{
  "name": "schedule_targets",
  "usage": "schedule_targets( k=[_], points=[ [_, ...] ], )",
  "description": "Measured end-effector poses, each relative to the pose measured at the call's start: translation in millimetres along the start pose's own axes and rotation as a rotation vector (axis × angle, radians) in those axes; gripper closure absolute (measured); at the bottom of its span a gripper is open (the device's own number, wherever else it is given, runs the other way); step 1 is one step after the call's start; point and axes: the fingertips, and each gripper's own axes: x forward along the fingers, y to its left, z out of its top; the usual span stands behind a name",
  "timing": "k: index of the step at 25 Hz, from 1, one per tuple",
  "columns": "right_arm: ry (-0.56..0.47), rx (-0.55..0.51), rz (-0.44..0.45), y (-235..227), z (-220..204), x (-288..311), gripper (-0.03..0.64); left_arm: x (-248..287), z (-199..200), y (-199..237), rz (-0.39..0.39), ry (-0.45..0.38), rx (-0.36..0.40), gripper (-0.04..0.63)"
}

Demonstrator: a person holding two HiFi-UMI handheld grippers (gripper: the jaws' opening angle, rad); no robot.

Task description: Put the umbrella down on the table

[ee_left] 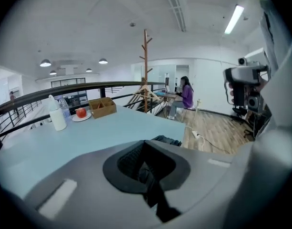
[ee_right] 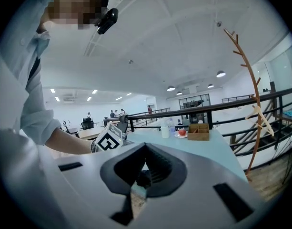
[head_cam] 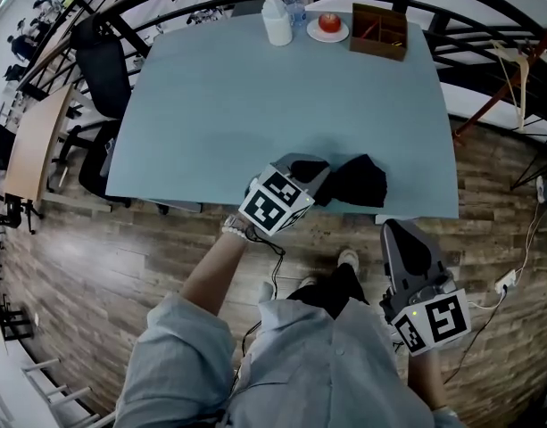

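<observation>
The black folded umbrella (head_cam: 360, 181) lies on the pale blue table (head_cam: 255, 96) close to its near edge. In the left gripper view only its top (ee_left: 167, 140) shows past the jaws. My left gripper (head_cam: 313, 172) hangs just left of the umbrella, above the table's edge. Its jaws (ee_left: 146, 168) are shut with nothing held. My right gripper (head_cam: 396, 230) is off the table, in front of the near edge and over the wooden floor. It points toward the table (ee_right: 203, 144), and its jaws (ee_right: 142, 175) are closed and empty.
At the table's far end stand a white bottle (head_cam: 277, 20), a plate with a red apple (head_cam: 328, 25) and a wooden box (head_cam: 378, 29). A black office chair (head_cam: 99, 61) stands at the left side. A black railing (head_cam: 487, 25) runs behind. A power strip (head_cam: 505, 283) lies on the floor.
</observation>
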Motion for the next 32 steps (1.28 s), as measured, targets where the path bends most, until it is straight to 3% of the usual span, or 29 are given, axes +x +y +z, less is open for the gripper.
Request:
schedule_targets(
  k=[8, 16, 27, 32],
  points=[
    [-0.043, -0.031, -0.044, 19.4, 8.1, -9.5, 0.617, -56.8, 39.9, -16.5, 0.027, -0.179, -0.081, 0.591],
    [-0.082, -0.063, -0.069, 40.8, 15.3, -17.8, 0.617, -117.5, 65.3, -45.4, 0.066, -0.308, -0.073, 0.591],
    [-0.155, -0.087, -0.119, 65.1, 27.8, -36.2, 0.617, -163.3, 75.8, -73.7, 0.088, -0.378, -0.027, 0.591],
    [-0.195, -0.078, -0.172, 63.5, 36.0, -43.0, 0.617, -175.5, 73.6, -82.6, 0.044, -0.446, -0.155, 0.591]
  ],
)
